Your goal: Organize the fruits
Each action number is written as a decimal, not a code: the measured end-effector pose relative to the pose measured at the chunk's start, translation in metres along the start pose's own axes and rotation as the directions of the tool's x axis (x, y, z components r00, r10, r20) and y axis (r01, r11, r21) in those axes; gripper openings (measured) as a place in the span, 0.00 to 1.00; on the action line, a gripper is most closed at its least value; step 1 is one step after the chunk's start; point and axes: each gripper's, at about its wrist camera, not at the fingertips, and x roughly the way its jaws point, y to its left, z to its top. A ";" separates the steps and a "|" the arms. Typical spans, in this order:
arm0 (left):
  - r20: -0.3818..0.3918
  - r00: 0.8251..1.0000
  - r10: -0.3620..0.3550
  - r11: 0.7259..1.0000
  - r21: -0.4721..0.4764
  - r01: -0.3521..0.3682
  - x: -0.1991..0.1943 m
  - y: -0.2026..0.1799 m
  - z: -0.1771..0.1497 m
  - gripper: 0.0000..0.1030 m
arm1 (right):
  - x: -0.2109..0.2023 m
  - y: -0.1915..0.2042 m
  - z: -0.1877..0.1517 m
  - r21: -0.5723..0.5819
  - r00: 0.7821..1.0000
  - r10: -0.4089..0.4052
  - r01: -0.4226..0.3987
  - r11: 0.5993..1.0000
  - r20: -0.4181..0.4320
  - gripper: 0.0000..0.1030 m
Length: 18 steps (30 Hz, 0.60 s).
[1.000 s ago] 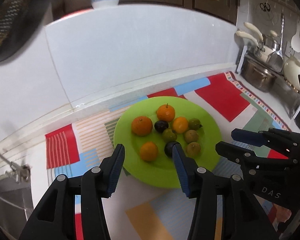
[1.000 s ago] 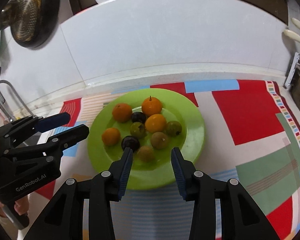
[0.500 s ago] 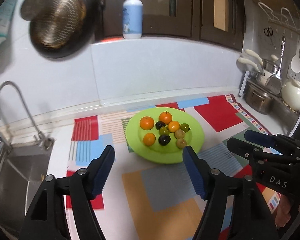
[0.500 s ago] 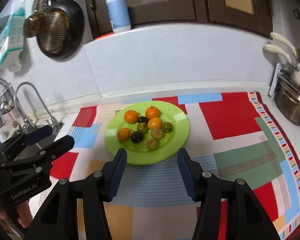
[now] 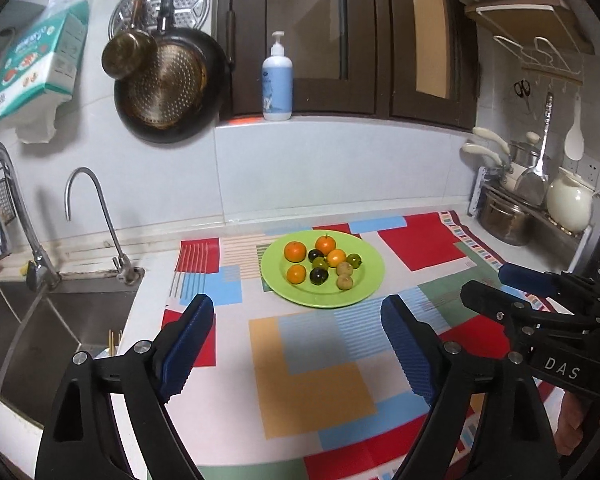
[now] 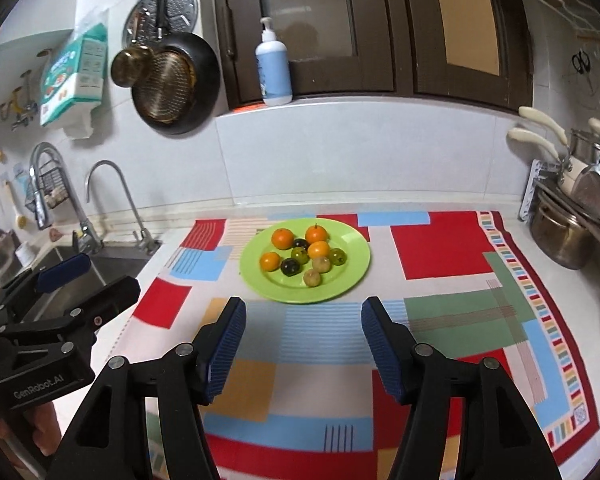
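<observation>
Both tools are spread wide and hold nothing: the left tool (image 5: 296,344) and right tool (image 6: 302,344) hover over the patterned mat (image 6: 440,240) on the worktop. The fruits (image 6: 302,254) sit clustered on a green plate (image 6: 352,258) ahead, well apart from both.

Both claws drawn back from plate (image 5: 370,280), wider apart

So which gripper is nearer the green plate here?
Hard to call; the right gripper looks marginally nearer. It is centred in front of the green plate, while the left gripper sits off its left front. Both are open and clear of it.
</observation>
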 end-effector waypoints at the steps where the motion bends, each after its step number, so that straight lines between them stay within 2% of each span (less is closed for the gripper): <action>1: 0.003 1.000 0.000 1.000 0.004 0.000 -0.007 -0.002 -0.002 0.84 | -0.003 0.000 -0.001 -0.002 1.000 0.001 -0.001 1.000 0.002 0.59; 18: 0.039 0.999 0.031 0.999 0.019 -0.032 -0.057 -0.024 -0.022 0.91 | -0.059 -0.003 -0.032 -0.009 1.000 0.020 -0.019 1.000 0.020 0.59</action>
